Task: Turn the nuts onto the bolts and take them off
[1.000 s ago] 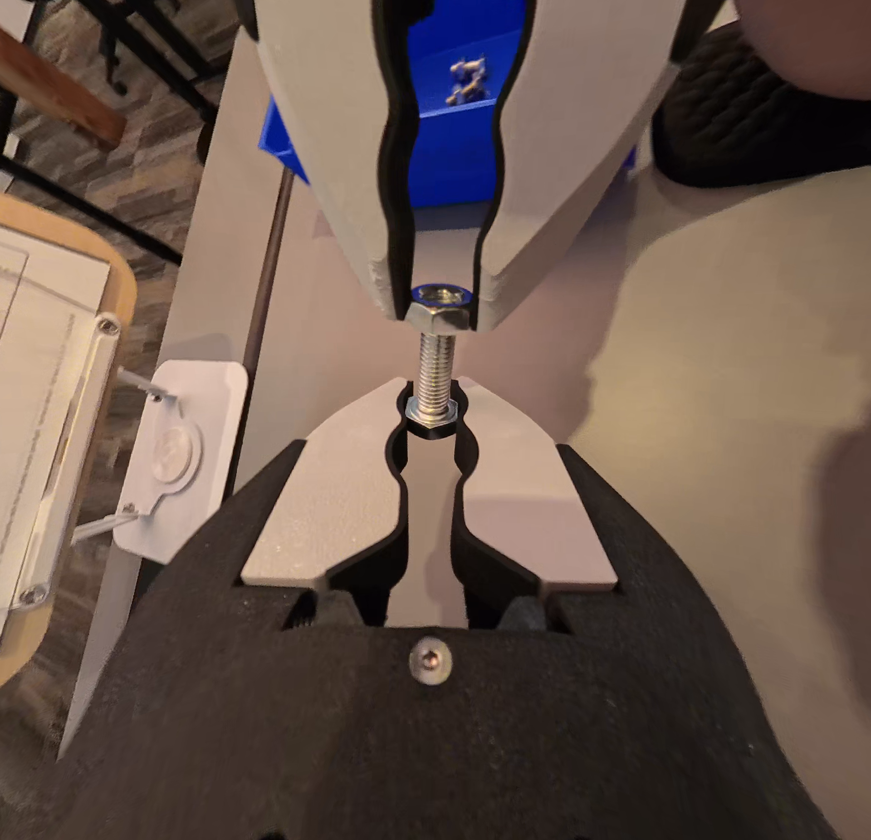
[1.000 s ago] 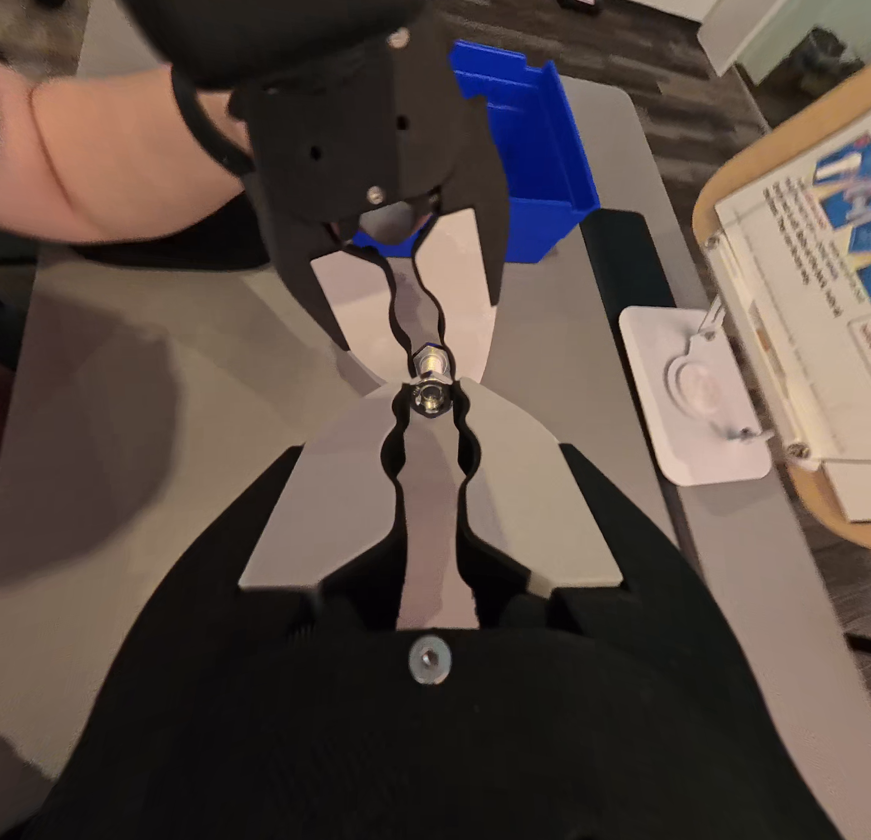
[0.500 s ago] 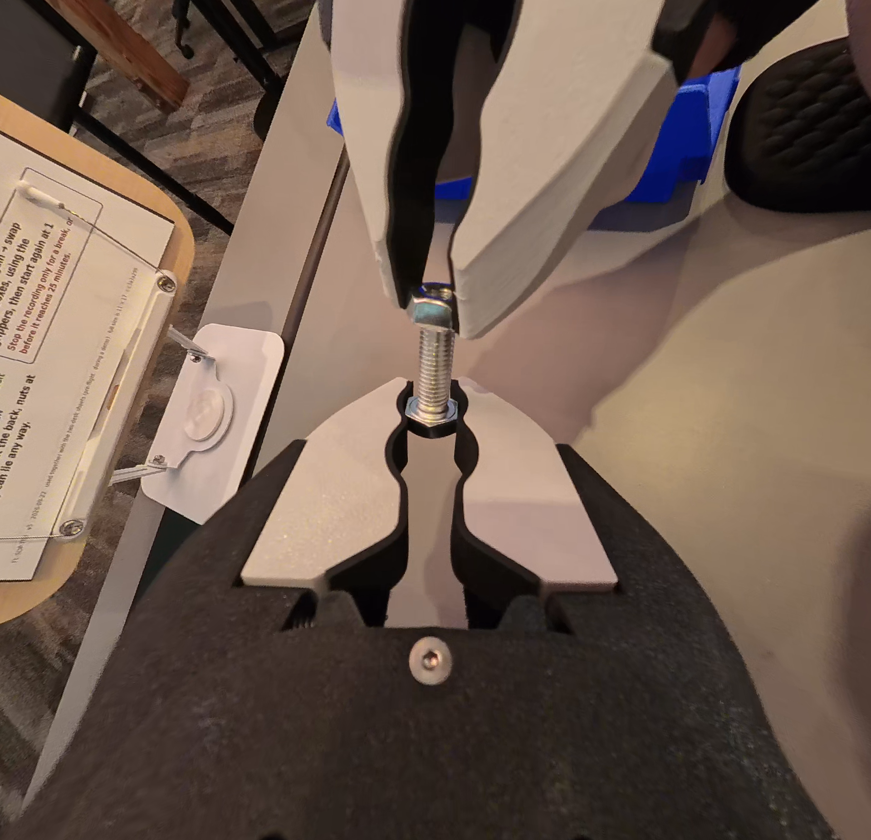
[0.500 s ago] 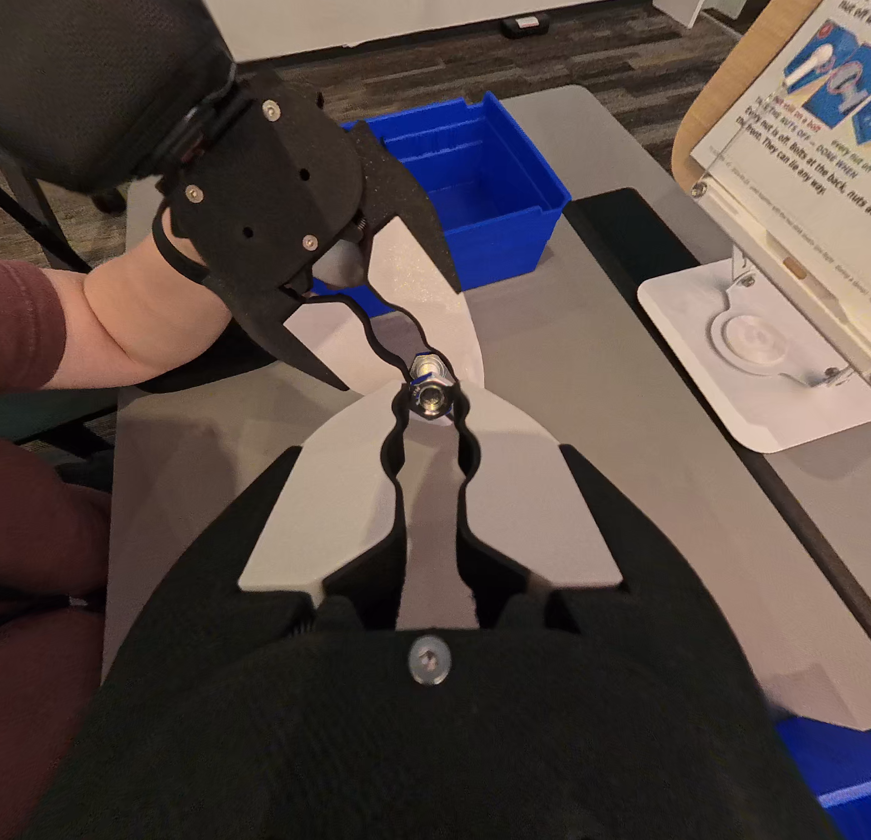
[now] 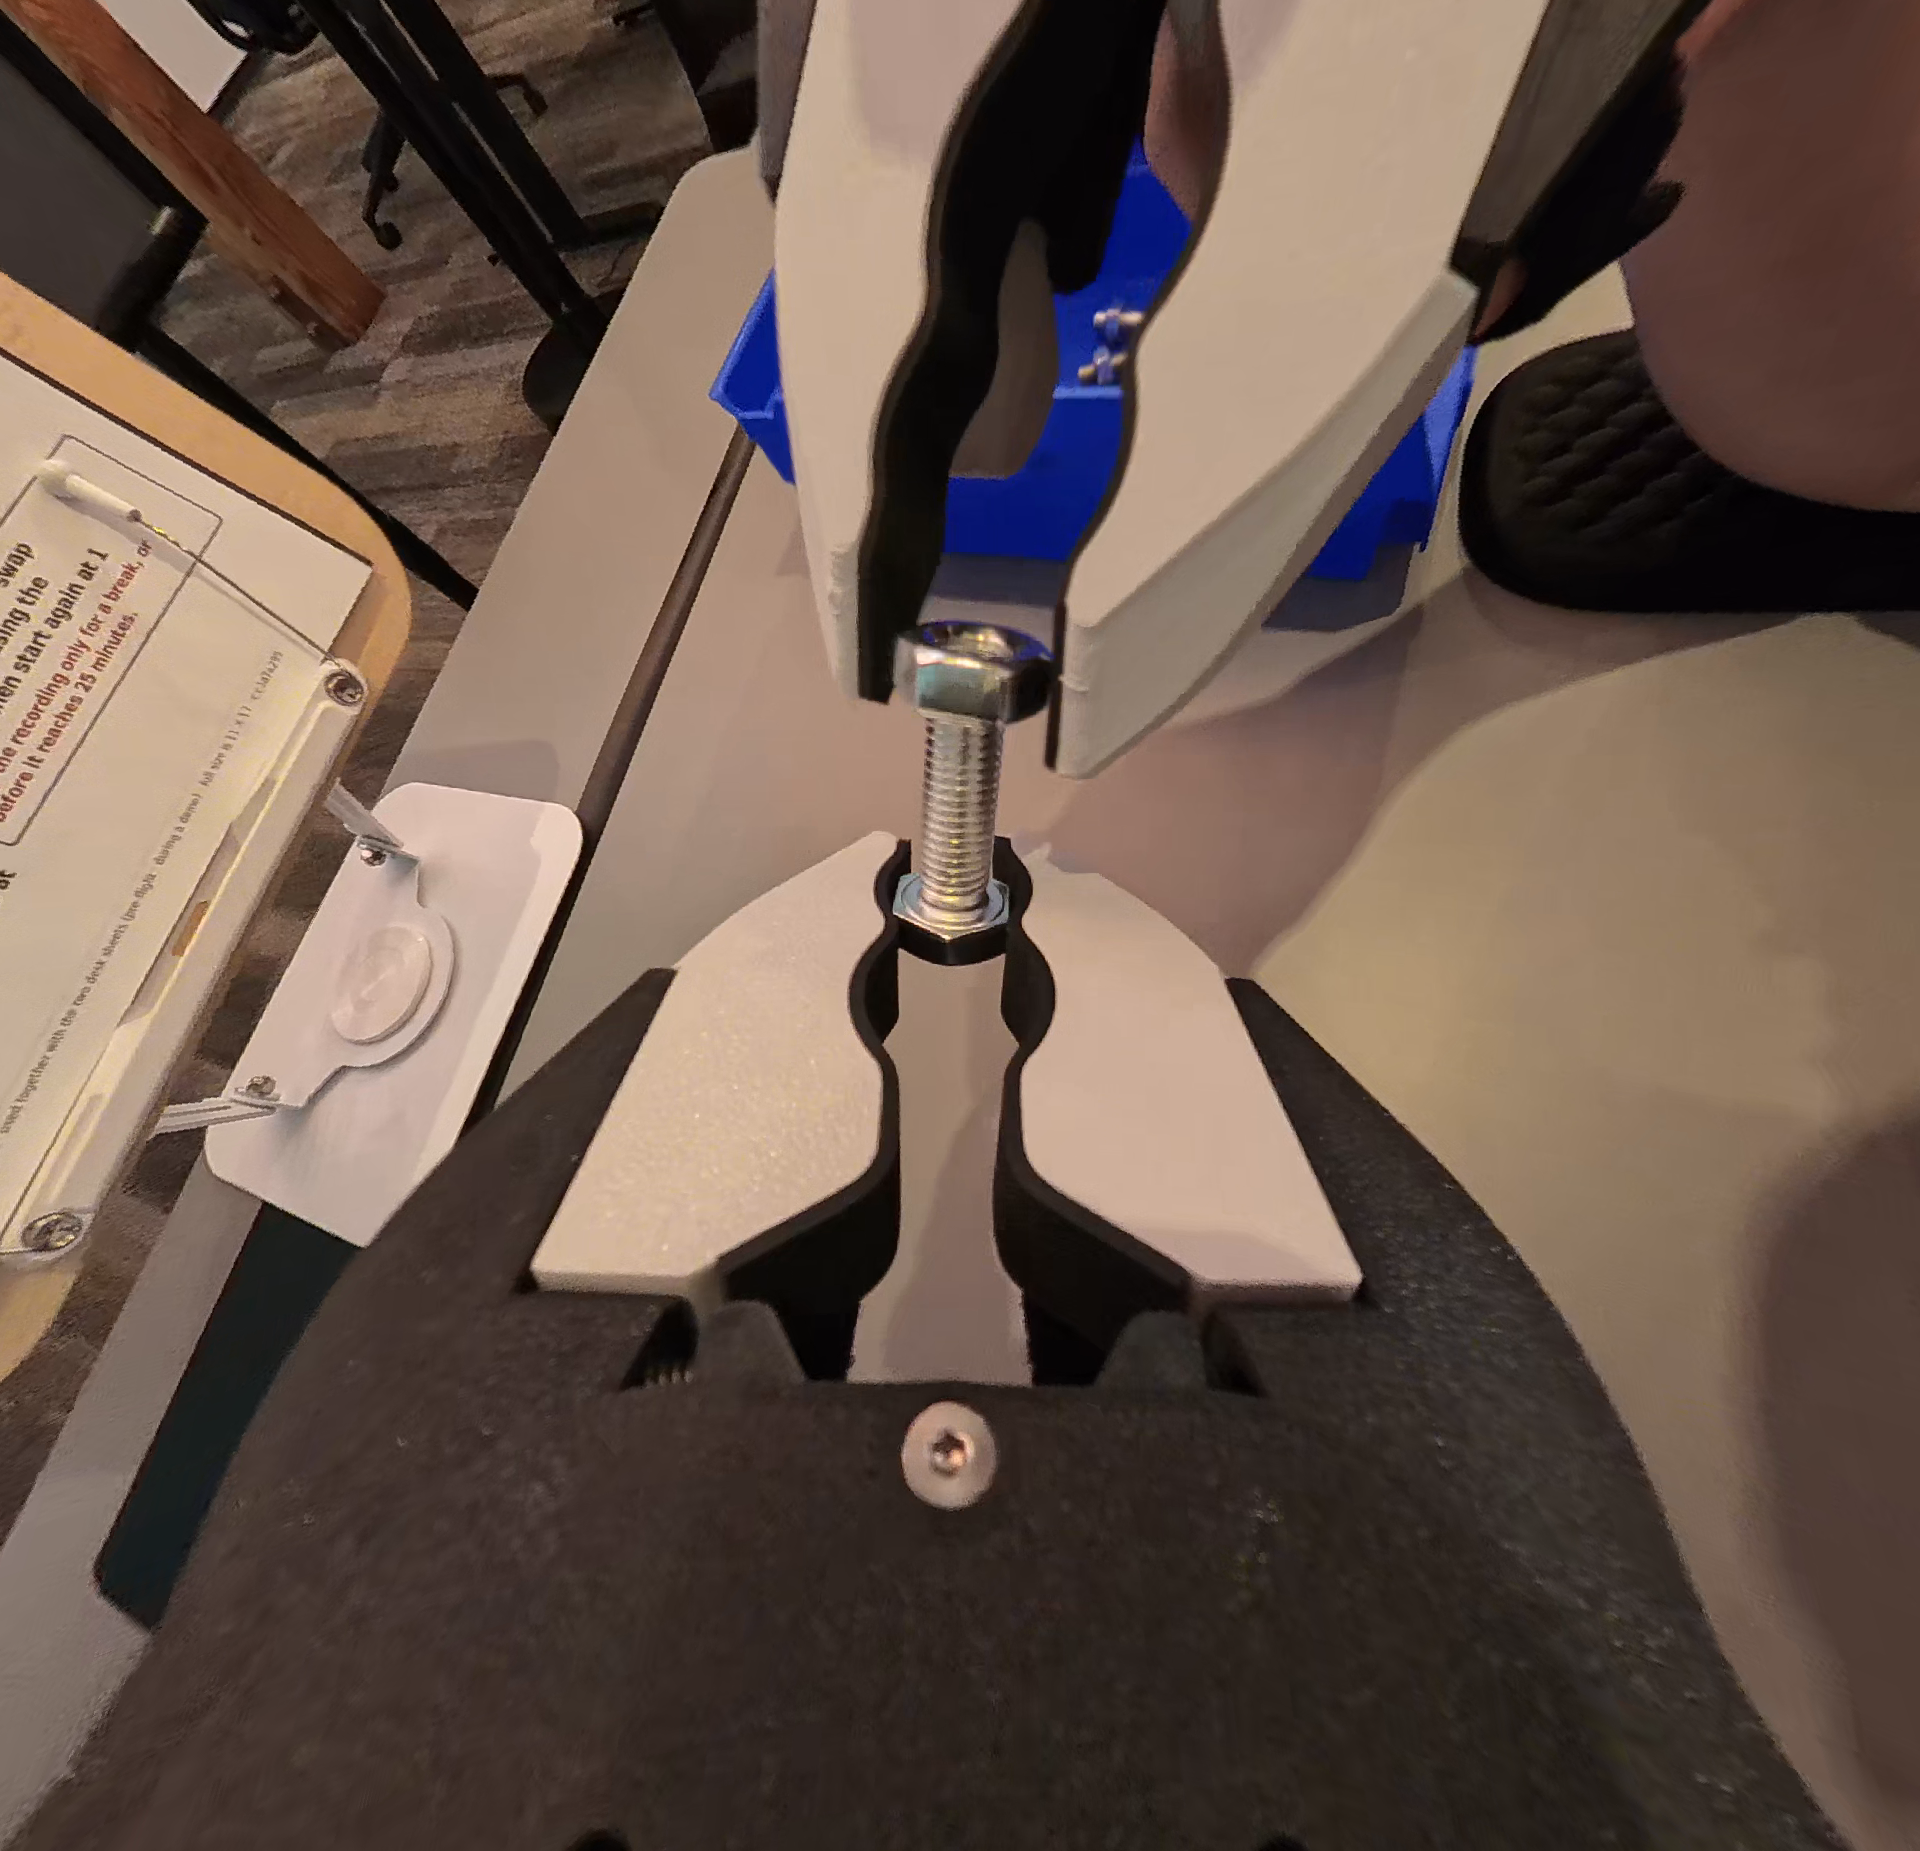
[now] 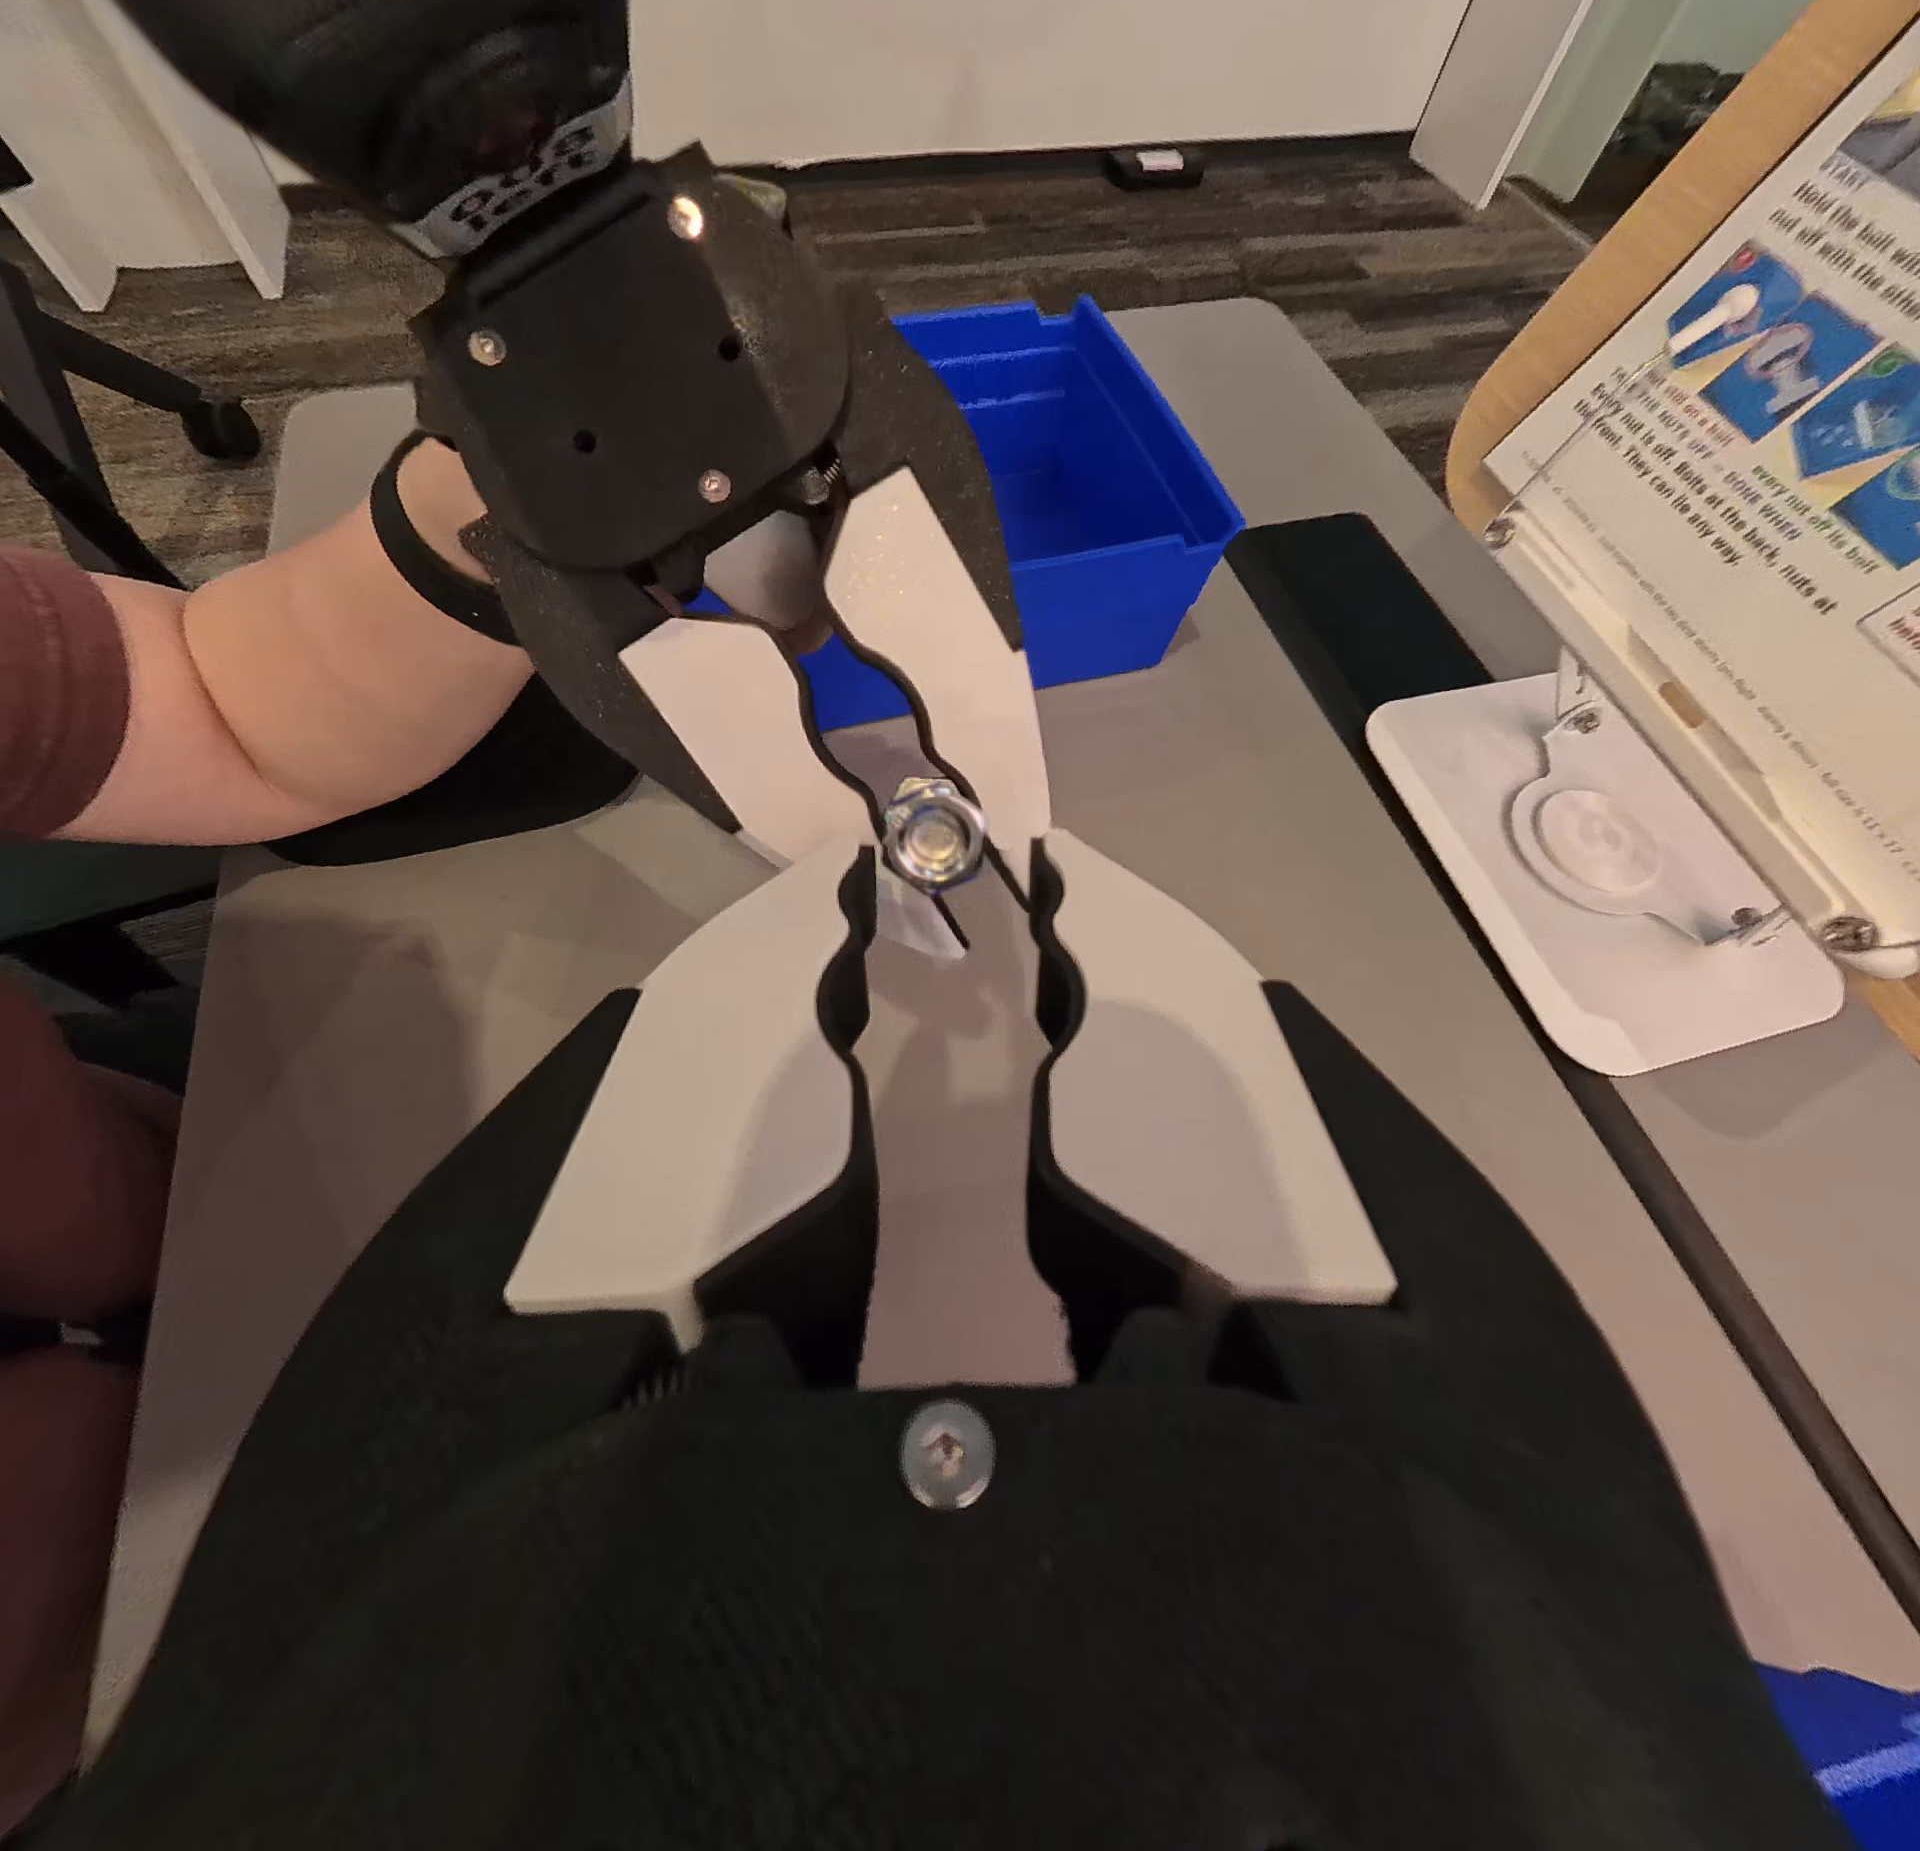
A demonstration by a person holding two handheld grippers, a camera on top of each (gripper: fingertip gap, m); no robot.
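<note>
In the middle of the frame, our left gripper (image 5: pixel 951 902) squeezes the nut (image 5: pixel 948 913) while our right gripper (image 6: pixel 940 871) has let go of the bolt (image 5: pixel 958 762) head, so next we grab and twist again.

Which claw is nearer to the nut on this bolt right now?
Left. The left claw is shut on the nut at the threaded end. The right claw is at the other end of the bolt, jaws slightly open around its hex head.
</note>
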